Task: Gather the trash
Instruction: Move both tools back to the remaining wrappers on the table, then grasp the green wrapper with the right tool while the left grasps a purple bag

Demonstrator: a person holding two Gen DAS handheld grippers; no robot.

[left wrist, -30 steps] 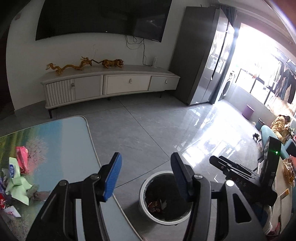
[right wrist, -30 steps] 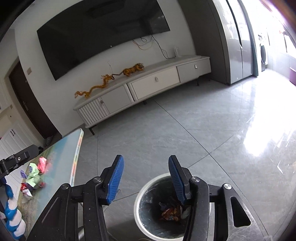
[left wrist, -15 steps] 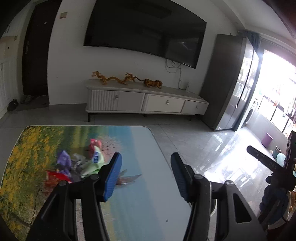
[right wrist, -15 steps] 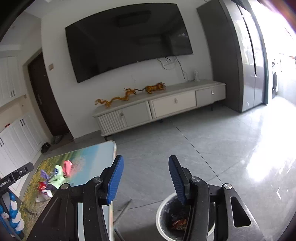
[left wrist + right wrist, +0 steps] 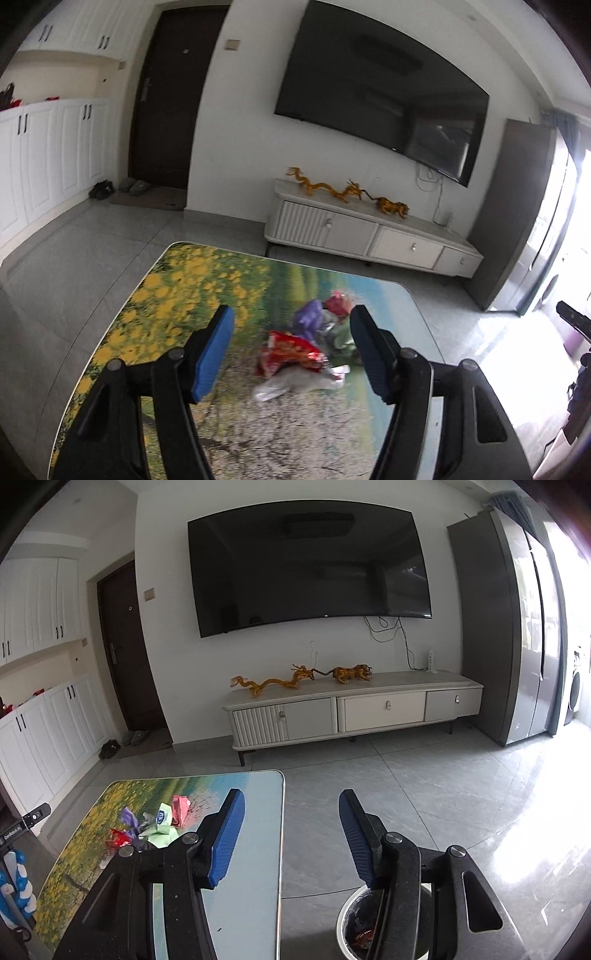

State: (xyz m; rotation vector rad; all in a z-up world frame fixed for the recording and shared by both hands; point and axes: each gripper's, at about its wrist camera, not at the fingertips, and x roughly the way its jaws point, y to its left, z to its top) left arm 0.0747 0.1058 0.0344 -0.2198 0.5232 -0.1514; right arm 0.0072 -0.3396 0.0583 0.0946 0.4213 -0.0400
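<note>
The left gripper is held wide open above the table, and nothing is gripped or touched by its blue pads. The trash pile is framed between the two fingers, slightly nearer the right-hand one, and lies on the printed tabletop beyond the tips. A red wrapper is seen at the front of the pile, with a clear plastic piece just before it, a purple wrapper behind, and a pink one farthest back. The pile is blurred in this view, so single pieces are hard to tell apart.

The right gripper is likewise spread wide and empty, held over the floor beside the table's edge. In the right wrist view the same pile is seen to the left of the left-hand finger, well apart from it, and its near edge is hidden behind that finger's black frame. The trash bin stands on the floor below the right-hand finger; most of it is covered by the finger's frame or cut off at the picture's bottom edge, though some wrappers can be made out inside.
</note>
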